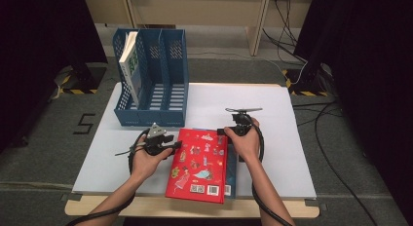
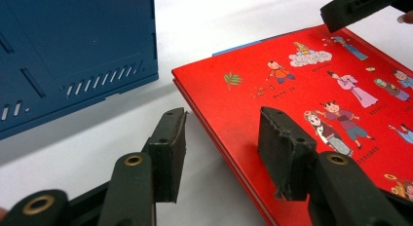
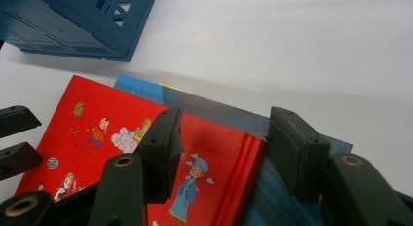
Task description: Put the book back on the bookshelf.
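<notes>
A red picture book (image 1: 199,165) lies flat near the table's front edge, on top of a blue book (image 1: 233,175) that peeks out at its right side. My left gripper (image 1: 170,145) sits at the red book's left edge, open. In the left gripper view its jaws (image 2: 221,153) straddle that edge of the red book (image 2: 311,99), one over the table, one over the cover. My right gripper (image 1: 233,131) is at the book's far right corner, open. Its jaws (image 3: 224,148) span the red spine (image 3: 246,167), with the blue book (image 3: 272,187) under the right jaw.
A blue three-slot file holder (image 1: 151,80) stands at the back left of the white table (image 1: 277,123), with a white and green book (image 1: 129,65) upright in its left slot. Bare table lies to the right of the books. Cables run across the floor at the right.
</notes>
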Demonstrator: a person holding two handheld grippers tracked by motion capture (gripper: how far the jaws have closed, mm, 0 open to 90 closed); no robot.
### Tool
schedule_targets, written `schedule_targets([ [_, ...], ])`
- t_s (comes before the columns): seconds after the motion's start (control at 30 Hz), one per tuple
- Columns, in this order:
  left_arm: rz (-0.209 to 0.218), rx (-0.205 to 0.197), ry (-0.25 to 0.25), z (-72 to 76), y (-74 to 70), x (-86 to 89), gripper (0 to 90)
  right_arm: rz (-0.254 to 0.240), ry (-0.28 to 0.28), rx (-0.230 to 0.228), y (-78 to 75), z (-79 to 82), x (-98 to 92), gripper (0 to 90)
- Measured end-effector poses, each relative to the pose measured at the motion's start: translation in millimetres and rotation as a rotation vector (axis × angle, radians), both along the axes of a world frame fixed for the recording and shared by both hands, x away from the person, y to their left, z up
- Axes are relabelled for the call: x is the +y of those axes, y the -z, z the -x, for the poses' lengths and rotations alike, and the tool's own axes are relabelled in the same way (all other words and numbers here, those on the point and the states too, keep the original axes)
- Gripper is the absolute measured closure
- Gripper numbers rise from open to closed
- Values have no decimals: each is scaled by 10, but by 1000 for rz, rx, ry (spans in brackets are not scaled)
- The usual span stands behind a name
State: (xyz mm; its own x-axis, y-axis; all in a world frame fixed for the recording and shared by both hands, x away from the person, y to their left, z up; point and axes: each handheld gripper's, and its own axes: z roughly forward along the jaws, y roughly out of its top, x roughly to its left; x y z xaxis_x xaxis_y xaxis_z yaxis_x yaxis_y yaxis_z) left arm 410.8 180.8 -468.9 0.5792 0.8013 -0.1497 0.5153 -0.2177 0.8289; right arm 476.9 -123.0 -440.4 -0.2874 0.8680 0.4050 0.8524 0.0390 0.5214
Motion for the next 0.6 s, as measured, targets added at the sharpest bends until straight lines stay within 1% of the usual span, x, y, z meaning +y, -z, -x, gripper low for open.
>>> schedule_targets([
  [0.1,11,5,-5,0,8,2,528,-3,4,0,4,2,-4,472],
  [0.2,0,1,-5,8,7,-5,535,-4,1,-3,8,4,-8,472],
  [0.23,-2,-3,-4,12,8,-9,540,-3,-1,-12,14,4,-4,471],
  [0.27,-3,-5,-3,15,11,-10,543,-1,4,-4,8,8,1,471],
  [0.33,-2,-8,-5,20,15,-12,548,-3,1,-9,14,5,0,471],
  [0.37,-7,-14,-6,24,16,-19,549,-3,4,-6,13,5,1,472],
  [0.4,-13,-17,-5,26,14,-23,549,5,-4,-14,17,3,1,472],
  [0.43,-17,-16,-6,30,11,-28,550,6,-2,-10,16,4,5,472],
  [0.5,-24,-16,-6,27,5,-31,550,3,1,-4,13,5,4,472],
  [0.6,-25,-15,-8,33,8,-36,555,-11,1,-6,22,5,0,472],
])
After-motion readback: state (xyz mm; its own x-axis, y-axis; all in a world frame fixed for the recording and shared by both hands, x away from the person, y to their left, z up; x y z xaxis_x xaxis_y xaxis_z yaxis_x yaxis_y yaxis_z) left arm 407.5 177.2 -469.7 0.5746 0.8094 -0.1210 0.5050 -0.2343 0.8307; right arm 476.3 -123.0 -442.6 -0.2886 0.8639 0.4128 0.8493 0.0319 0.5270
